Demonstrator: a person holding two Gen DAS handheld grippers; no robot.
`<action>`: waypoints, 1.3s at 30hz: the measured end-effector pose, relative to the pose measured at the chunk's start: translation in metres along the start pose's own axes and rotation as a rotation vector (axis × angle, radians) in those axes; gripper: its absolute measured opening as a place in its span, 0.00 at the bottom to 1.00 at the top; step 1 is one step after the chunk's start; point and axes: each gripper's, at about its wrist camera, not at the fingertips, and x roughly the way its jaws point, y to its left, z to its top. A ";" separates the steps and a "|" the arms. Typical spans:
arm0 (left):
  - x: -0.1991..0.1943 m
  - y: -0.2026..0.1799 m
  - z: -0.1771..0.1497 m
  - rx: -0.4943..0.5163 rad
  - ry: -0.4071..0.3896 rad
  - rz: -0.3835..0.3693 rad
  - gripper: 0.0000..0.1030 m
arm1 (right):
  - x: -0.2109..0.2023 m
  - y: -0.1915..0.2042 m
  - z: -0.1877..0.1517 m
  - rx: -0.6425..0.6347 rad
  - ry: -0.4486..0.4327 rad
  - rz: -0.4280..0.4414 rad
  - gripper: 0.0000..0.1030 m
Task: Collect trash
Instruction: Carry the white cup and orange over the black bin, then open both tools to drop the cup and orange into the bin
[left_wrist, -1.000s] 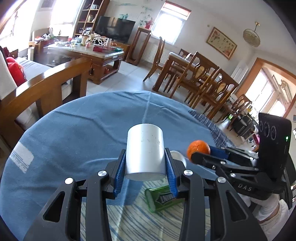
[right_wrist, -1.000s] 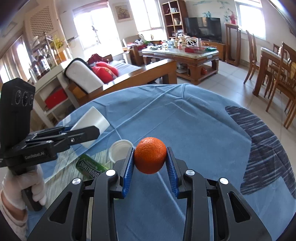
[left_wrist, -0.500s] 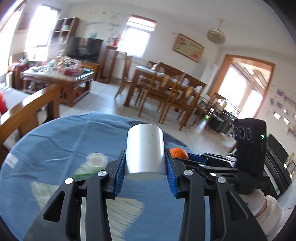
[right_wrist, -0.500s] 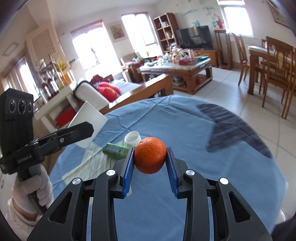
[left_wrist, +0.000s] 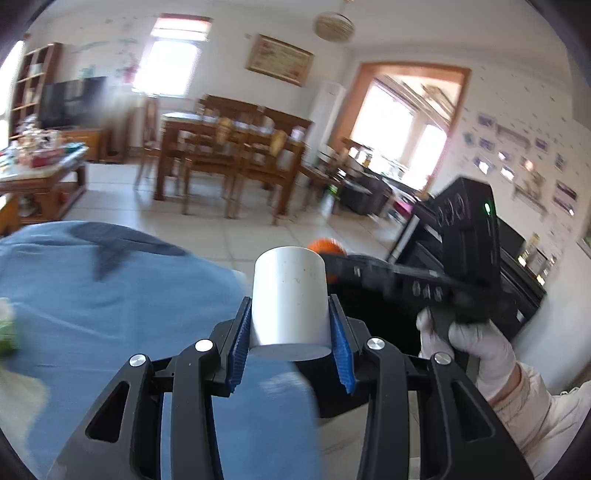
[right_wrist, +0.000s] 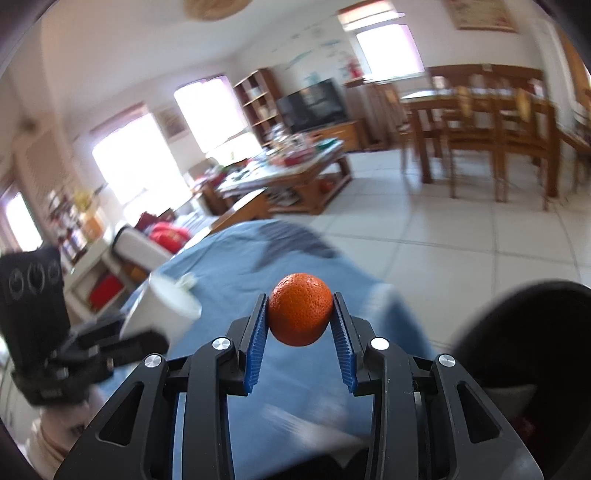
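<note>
Hovering level above the table (left_wrist: 110, 295), each claw grips: left claw (left_wrist: 291, 325) cup (left_wrist: 290, 295), right claw (right_wrist: 300, 321) orange (right_wrist: 300, 314).

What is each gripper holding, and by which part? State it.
Left gripper clamps the white cup by its sides, near the rim. Right gripper pinches the orange across its middle.

left gripper (left_wrist: 291, 343) clamping white cup (left_wrist: 290, 297), orange (left_wrist: 327, 246) behind

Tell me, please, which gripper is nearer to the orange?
Right. The right gripper clamps the orange between its pads; the left gripper, beside it, holds the white cup.
</note>
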 end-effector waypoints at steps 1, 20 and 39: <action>0.011 -0.008 -0.001 0.008 0.013 -0.018 0.38 | -0.011 -0.018 -0.002 0.030 -0.014 -0.015 0.33; 0.170 -0.095 -0.034 0.129 0.261 -0.171 0.38 | -0.112 -0.197 -0.058 0.361 -0.111 -0.108 0.33; 0.178 -0.116 -0.043 0.187 0.290 -0.127 0.50 | -0.097 -0.185 -0.037 0.364 -0.084 -0.107 0.51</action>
